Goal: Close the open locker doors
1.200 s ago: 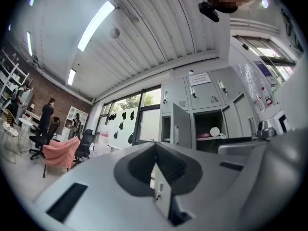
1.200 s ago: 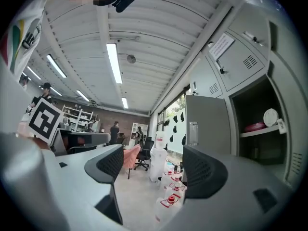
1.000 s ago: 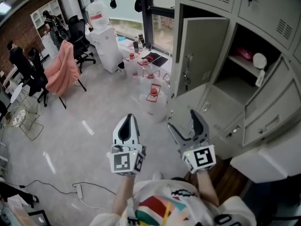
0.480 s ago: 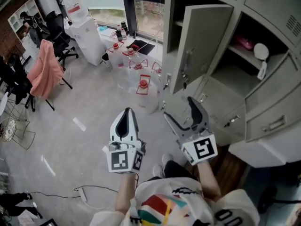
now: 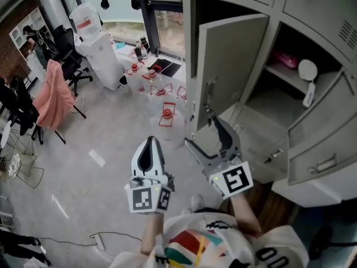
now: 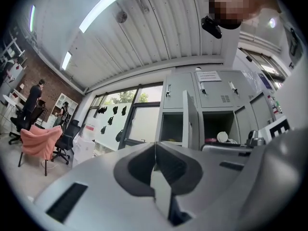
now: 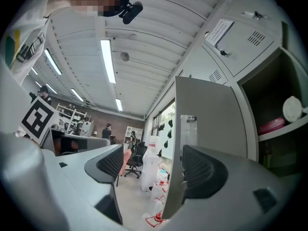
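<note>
A grey locker bank (image 5: 312,4) fills the right of the head view. One tall door (image 5: 231,66) stands swung out toward me, its latch (image 5: 209,91) on the near edge. A second door (image 5: 321,133) hangs open further right. My right gripper (image 5: 199,130) is open, its fingertips just below and in front of the tall door's lower edge, apart from it. In the right gripper view the door (image 7: 211,129) rises beyond the open right gripper (image 7: 154,167). My left gripper (image 5: 149,141) is shut on nothing, out over the floor; the left gripper (image 6: 155,148) faces the lockers (image 6: 211,88).
Inside the open compartment sit a pink thing (image 5: 285,60) and a round white thing (image 5: 307,71). Water jugs (image 5: 166,116) stand on the floor by the lockers. A water dispenser (image 5: 97,43), office chairs and a chair draped in pink cloth (image 5: 50,96) lie to the left.
I have stepped closer to the lockers. The right gripper has risen toward the tall door's lower edge, still open. The left gripper has stayed shut.
</note>
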Available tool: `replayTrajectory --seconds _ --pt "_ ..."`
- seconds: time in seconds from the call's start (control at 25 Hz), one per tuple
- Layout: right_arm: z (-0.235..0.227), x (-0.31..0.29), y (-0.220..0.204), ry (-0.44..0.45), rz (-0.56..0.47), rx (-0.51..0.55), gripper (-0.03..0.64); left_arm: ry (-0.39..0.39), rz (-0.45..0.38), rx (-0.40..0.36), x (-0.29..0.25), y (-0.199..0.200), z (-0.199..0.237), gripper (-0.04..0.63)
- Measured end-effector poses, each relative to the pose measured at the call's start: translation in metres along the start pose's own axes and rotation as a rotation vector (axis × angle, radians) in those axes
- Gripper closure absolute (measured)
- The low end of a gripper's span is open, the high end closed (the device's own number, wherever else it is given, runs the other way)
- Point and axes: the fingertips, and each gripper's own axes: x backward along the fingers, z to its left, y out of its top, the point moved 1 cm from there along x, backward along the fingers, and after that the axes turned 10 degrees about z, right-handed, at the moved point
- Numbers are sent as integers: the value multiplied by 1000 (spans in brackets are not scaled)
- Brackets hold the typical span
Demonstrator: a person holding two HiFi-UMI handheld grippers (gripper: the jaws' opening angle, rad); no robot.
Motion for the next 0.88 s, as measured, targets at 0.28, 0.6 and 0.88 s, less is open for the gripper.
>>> replayTrajectory --seconds 0.28,0.6,0.88 --pt "-31 -17 28 79 -69 -11 264 -18 -28 -24 -33 10 -21 588" --pt "-35 -39 32 134 -60 -20 264 -10 -4 -27 -54 6 -25 588" --pt "-34 -56 30 156 -55 -23 264 -26 12 -21 -74 2 -18 588"
